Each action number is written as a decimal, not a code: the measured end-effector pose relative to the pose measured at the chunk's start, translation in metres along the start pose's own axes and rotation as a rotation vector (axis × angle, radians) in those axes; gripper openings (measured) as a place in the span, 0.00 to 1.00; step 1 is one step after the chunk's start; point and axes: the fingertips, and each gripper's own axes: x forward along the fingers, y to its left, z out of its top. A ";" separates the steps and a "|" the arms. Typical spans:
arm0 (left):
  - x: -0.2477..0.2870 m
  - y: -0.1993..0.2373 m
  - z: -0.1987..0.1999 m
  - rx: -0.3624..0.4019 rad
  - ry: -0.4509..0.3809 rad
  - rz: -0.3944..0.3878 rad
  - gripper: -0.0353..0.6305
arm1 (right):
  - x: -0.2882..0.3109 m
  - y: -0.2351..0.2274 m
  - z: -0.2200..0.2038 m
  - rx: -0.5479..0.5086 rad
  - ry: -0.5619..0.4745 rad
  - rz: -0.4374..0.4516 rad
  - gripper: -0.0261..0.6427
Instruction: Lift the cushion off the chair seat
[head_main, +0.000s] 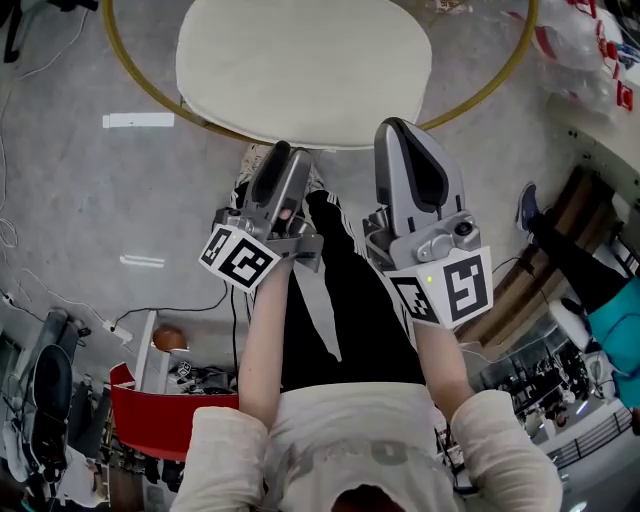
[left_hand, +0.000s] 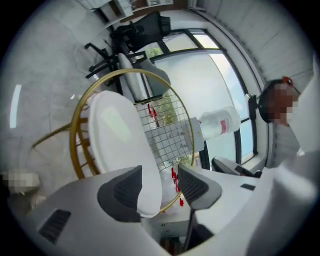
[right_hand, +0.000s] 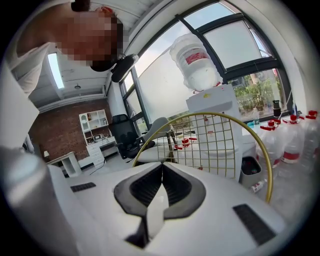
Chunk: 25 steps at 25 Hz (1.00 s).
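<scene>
The white cushion lies on the seat of the round chair, its near edge towards the person; both claws sit at that edge, side by side. The left claw is released; in the left gripper view the cushion has its rim between the parted jaws of the left claw, against one pad and clear of the other. The right claw is clenched on the cushion; in the right gripper view a thin white strip of cushion is pinched in the right claw.
</scene>
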 end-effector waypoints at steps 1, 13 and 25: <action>-0.004 0.013 -0.006 -0.061 -0.004 0.012 0.38 | 0.000 0.000 -0.002 0.003 0.004 0.000 0.06; -0.007 0.066 -0.051 -0.373 -0.004 0.082 0.38 | -0.002 0.001 -0.013 0.009 0.034 0.014 0.06; 0.012 0.077 -0.034 -0.439 -0.084 0.056 0.38 | 0.006 0.003 -0.018 0.025 0.037 0.034 0.06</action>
